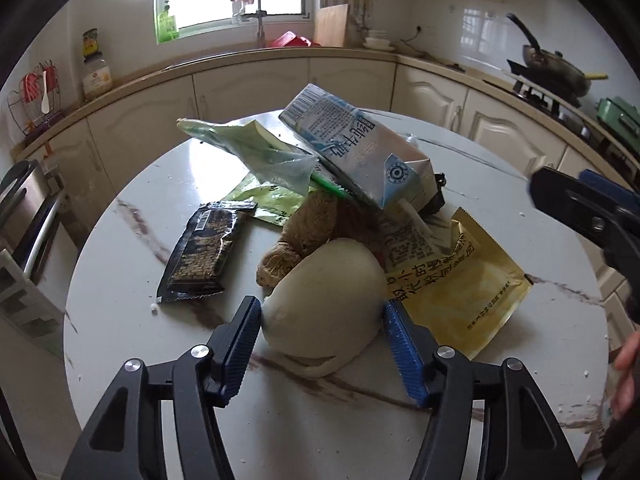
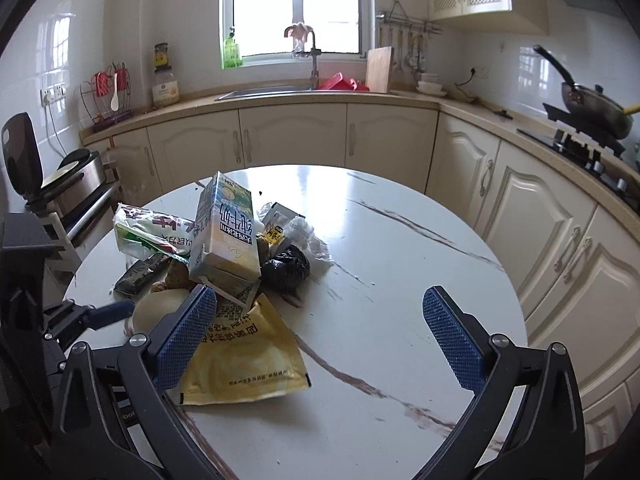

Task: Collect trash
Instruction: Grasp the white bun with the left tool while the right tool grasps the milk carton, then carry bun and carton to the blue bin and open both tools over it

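A heap of trash lies on the round marble table (image 2: 400,260). It holds a blue-white milk carton (image 1: 352,152), a yellow pouch (image 1: 456,280), a black wrapper (image 1: 204,248), a green-white bag (image 1: 248,148) and a brown fibrous lump (image 1: 304,236). At its near edge sits a cream, bun-like lump (image 1: 324,304). My left gripper (image 1: 320,304) straddles that lump, its blue pads close beside its sides with no squeeze visible. My right gripper (image 2: 319,294) hovers wide open over bare table right of the heap. Its left finger overlaps the yellow pouch (image 2: 244,356) and nothing is held.
A black bag (image 2: 288,268) and crumpled white plastic (image 2: 308,236) lie behind the carton. Cream cabinets (image 2: 292,140) and the sink counter curve around the table. A wok (image 2: 592,104) stands on the stove at right. A person's hand (image 1: 628,368) shows at the right edge.
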